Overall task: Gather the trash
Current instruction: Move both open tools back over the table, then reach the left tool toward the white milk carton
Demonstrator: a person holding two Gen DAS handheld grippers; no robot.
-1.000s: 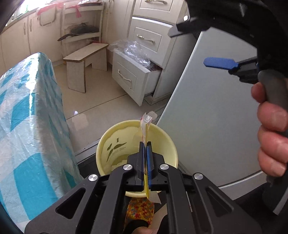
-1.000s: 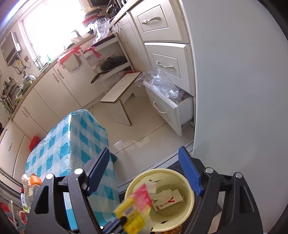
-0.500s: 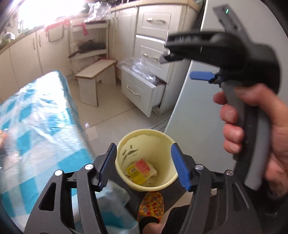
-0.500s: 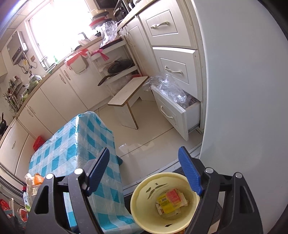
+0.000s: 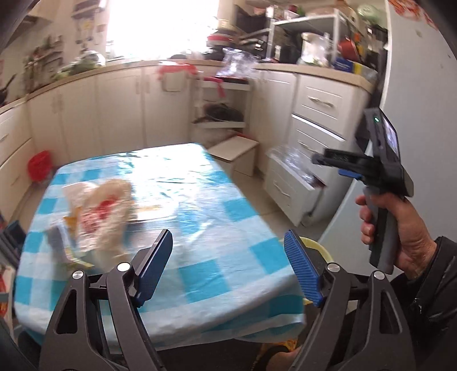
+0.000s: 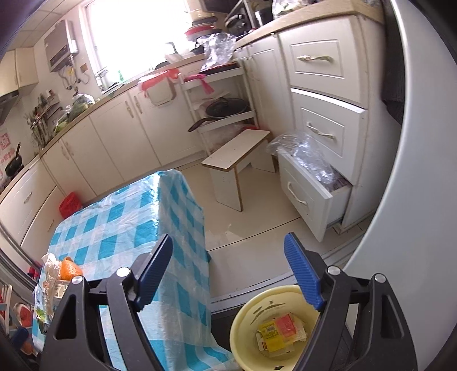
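Yellow bin [image 6: 242, 336] beside checked table [image 6: 120, 228], left jaws opening empty, right apart.

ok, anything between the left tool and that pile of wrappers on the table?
Nothing visible. The left tool, jaws opening with nothing between them, faces the wrapper pile across bare checked tablecloth. The pile is blurred, so small items near it cannot be ruled out.

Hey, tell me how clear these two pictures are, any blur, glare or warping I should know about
Left wrist view: smeared with motion blur, so the litter pile on the checked tablecloth is unreadable; the window is blown out white. Right wrist view: sharp, the wrappers in the yellow bin show clearly, though its window also glares. Both are fisheye, bending cabinets and edges.
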